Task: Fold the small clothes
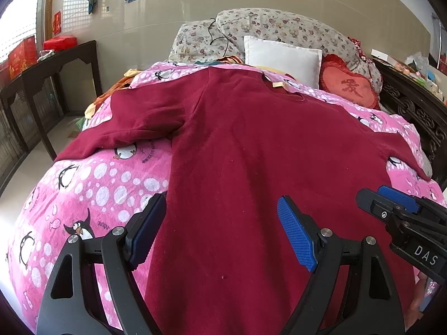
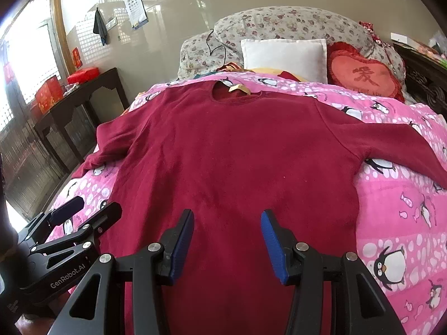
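A dark red long-sleeved sweater (image 1: pixel 251 153) lies flat on a pink penguin-print blanket (image 1: pixel 83 195), neck away from me, both sleeves spread out to the sides. It also shows in the right wrist view (image 2: pixel 237 153). My left gripper (image 1: pixel 222 217) is open and empty above the sweater's lower left part. My right gripper (image 2: pixel 227 234) is open and empty above the sweater's lower middle. The right gripper also shows at the right edge of the left wrist view (image 1: pixel 391 203), and the left gripper at the lower left of the right wrist view (image 2: pixel 86 209).
A white pillow (image 2: pixel 283 57), a red heart cushion (image 2: pixel 363 72) and a floral quilt (image 2: pixel 279 22) lie at the bed's head. A dark wooden table (image 2: pixel 81 103) with red boxes stands left of the bed. A carved dark bed frame (image 1: pixel 413 106) runs along the right.
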`<action>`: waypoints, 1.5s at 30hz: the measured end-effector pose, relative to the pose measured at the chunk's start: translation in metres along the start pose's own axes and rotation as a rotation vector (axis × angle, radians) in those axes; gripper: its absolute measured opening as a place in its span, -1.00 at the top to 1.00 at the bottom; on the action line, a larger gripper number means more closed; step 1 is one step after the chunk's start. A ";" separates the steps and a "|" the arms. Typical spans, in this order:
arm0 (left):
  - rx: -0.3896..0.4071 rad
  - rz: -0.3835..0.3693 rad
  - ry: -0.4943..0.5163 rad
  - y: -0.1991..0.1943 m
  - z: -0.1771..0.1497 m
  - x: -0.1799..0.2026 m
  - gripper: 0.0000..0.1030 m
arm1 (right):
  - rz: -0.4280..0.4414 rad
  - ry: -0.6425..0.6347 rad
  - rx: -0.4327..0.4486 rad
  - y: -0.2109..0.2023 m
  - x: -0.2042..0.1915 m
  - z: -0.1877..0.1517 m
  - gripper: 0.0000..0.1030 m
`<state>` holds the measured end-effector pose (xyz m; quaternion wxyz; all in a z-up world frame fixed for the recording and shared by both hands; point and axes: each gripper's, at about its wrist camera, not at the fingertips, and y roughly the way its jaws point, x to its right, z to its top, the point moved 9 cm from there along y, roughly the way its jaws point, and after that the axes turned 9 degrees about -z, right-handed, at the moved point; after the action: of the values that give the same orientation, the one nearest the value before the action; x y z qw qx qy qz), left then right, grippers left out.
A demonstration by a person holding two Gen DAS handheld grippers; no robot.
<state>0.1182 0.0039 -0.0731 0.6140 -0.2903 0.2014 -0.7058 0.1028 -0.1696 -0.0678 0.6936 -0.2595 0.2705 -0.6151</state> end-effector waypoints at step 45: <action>0.093 0.175 -0.676 -0.080 -0.005 -0.347 -0.60 | 0.408 -0.764 -0.021 0.095 -0.384 0.036 0.03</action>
<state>0.0819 0.3576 -0.0822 0.7168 -0.4608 -0.0215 -0.5229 0.1584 0.2228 -0.0860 0.8486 -0.4169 0.0463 -0.3224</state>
